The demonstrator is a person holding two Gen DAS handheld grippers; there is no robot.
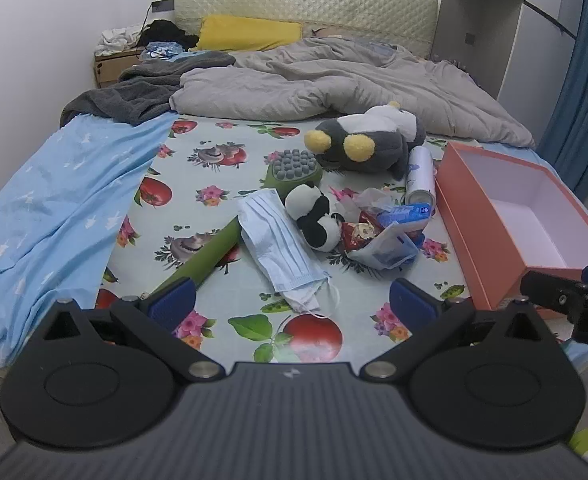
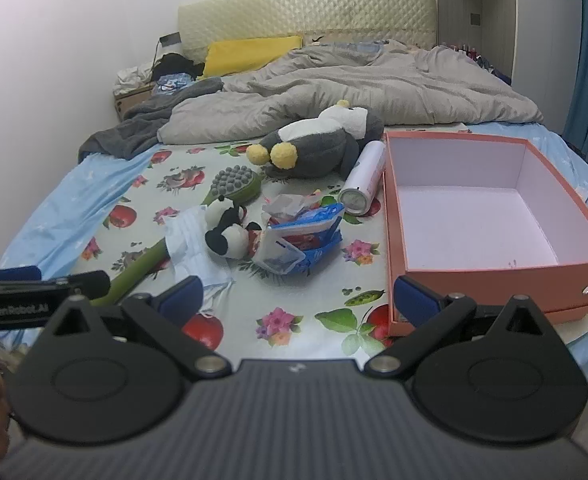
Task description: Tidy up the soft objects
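Note:
A grey and white penguin plush [image 1: 366, 140] [image 2: 314, 148] with yellow feet lies on the floral sheet near the quilt. A small black and white panda plush [image 1: 314, 216] [image 2: 228, 228] lies in the middle of the clutter. A light blue face mask [image 1: 282, 248] [image 2: 190, 240] lies next to it. An open pink box [image 1: 526, 216] [image 2: 490, 216] stands empty at the right. My left gripper [image 1: 292, 300] is open and empty, short of the mask. My right gripper [image 2: 298, 296] is open and empty, beside the box's near left corner.
A green massage hammer [image 1: 254, 208] [image 2: 198, 220], a white spray can [image 1: 420, 176] [image 2: 364, 180] and snack and tissue packets [image 1: 386, 232] [image 2: 298, 236] lie among the toys. A grey quilt [image 1: 334, 84], a dark blanket [image 1: 142, 92] and a yellow pillow [image 1: 250, 32] lie behind.

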